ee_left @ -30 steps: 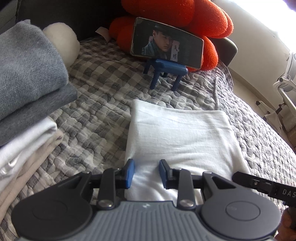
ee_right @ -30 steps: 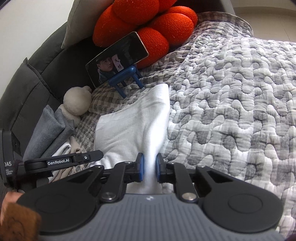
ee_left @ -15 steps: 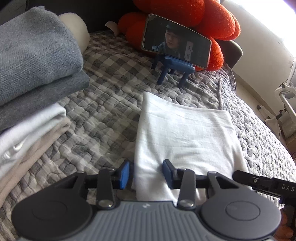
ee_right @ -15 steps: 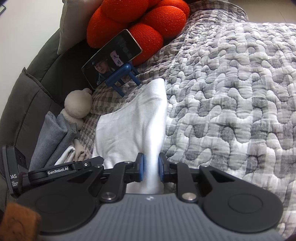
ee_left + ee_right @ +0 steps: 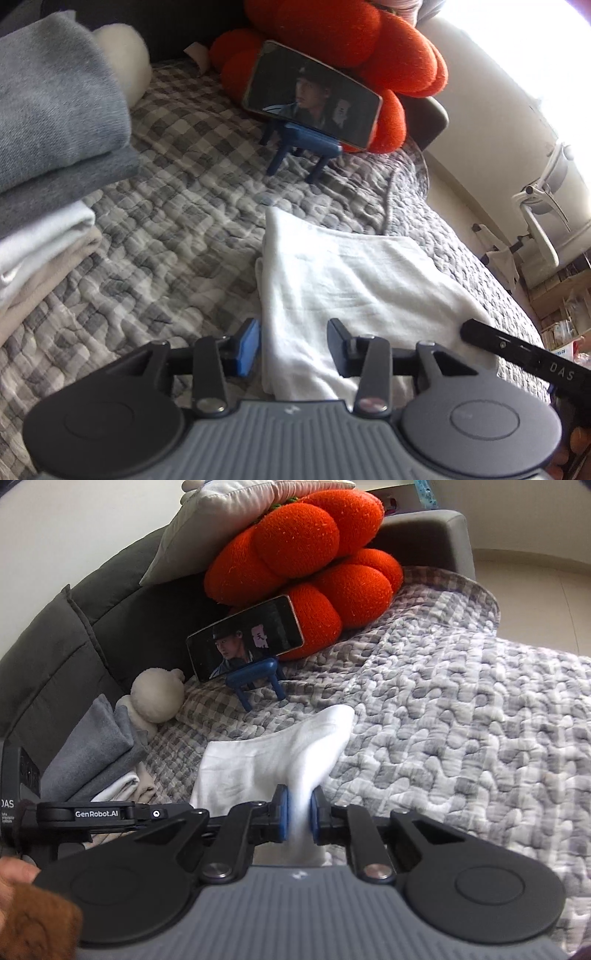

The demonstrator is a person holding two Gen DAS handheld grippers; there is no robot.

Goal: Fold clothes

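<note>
Right gripper (image 5: 298, 818) pinches the white garment (image 5: 258, 771), whose near edge seems lifted. Left gripper (image 5: 293, 347) gapes wide, empty, astride its left corner; its length runs toward the phone (image 5: 314, 99).

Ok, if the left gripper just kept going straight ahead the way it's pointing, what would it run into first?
The left gripper is open, with the near edge of the folded white garment already between its fingers, so it would push into that cloth first. Further along roughly that line stands the phone on its blue stand, though depth is unclear.
</note>
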